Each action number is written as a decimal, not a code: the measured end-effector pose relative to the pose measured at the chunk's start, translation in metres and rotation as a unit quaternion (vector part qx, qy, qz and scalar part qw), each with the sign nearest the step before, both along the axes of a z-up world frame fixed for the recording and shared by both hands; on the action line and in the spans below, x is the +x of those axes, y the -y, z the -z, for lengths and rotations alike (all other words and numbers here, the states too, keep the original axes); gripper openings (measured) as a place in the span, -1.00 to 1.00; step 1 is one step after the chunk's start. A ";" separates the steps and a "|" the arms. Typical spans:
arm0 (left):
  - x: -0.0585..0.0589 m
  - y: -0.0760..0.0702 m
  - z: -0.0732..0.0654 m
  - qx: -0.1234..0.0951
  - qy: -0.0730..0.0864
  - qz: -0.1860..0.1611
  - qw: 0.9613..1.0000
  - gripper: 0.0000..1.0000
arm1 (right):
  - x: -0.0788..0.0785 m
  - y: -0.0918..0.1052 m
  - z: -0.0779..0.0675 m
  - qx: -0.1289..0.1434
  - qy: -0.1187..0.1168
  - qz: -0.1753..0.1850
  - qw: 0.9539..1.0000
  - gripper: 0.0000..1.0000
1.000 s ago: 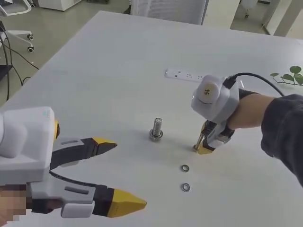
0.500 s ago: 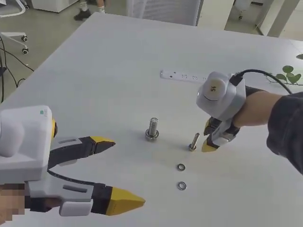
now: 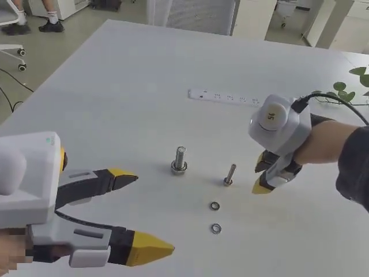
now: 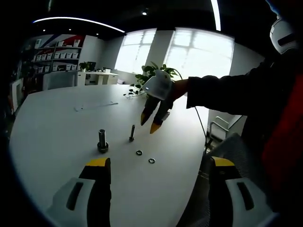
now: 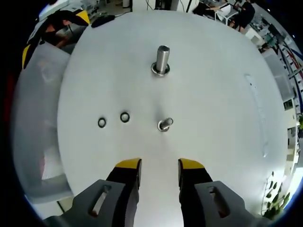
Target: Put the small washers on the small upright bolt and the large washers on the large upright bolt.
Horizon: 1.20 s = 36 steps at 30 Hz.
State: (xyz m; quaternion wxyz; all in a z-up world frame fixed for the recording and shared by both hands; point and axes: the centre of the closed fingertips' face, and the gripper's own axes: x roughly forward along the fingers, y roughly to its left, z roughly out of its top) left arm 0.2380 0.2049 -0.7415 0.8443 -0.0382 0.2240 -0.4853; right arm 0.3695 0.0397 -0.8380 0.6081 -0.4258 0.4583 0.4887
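Two small washers (image 3: pixel 214 206) lie flat on bench (image 3: pixel 115 104), near small upright bolt (image 3: pixel 229 174). Prob. light, stiff, slick: you'd pinch across the rim. Right tongs (image 3: pixel 260 179) part-spread & empty; left tongs (image 3: pixel 147 213) spread wide, empty.

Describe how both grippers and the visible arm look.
The left gripper and right gripper match: white housings, black jaws with grey inserts, pointed yellow tips. The right gripper has a round label marked 56 and a black cable at its back. A dark sleeve covers that arm.
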 end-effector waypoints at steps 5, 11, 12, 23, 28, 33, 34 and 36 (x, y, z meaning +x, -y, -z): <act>-0.001 0.002 -0.001 -0.001 0.001 0.004 1.000 0.71 | -0.009 0.003 0.001 0.000 0.000 0.002 1.000 -0.34; -0.003 0.005 -0.002 -0.001 0.002 0.008 1.000 0.71 | -0.018 0.003 0.005 0.005 -0.004 0.003 1.000 -0.34; -0.003 0.005 -0.002 -0.001 0.002 0.009 1.000 0.71 | -0.019 0.002 0.006 0.006 -0.005 0.003 1.000 -0.34; -0.006 0.005 -0.005 -0.003 0.007 0.008 1.000 0.71 | -0.031 -0.009 0.009 0.009 -0.011 -0.008 1.000 -0.34; -0.007 0.005 -0.006 -0.003 0.008 0.008 1.000 0.71 | -0.034 -0.022 0.009 0.014 -0.012 -0.018 1.000 -0.35; -0.007 0.004 -0.006 -0.004 0.009 0.006 1.000 0.71 | -0.037 -0.037 0.010 0.021 -0.015 -0.028 0.999 -0.35; -0.007 0.004 -0.005 -0.004 0.008 0.005 1.000 0.71 | -0.037 -0.041 0.010 0.022 -0.017 -0.030 0.999 -0.35; -0.007 0.003 -0.005 -0.004 0.009 0.004 1.000 0.71 | -0.037 -0.046 0.010 0.022 -0.017 -0.034 0.999 -0.36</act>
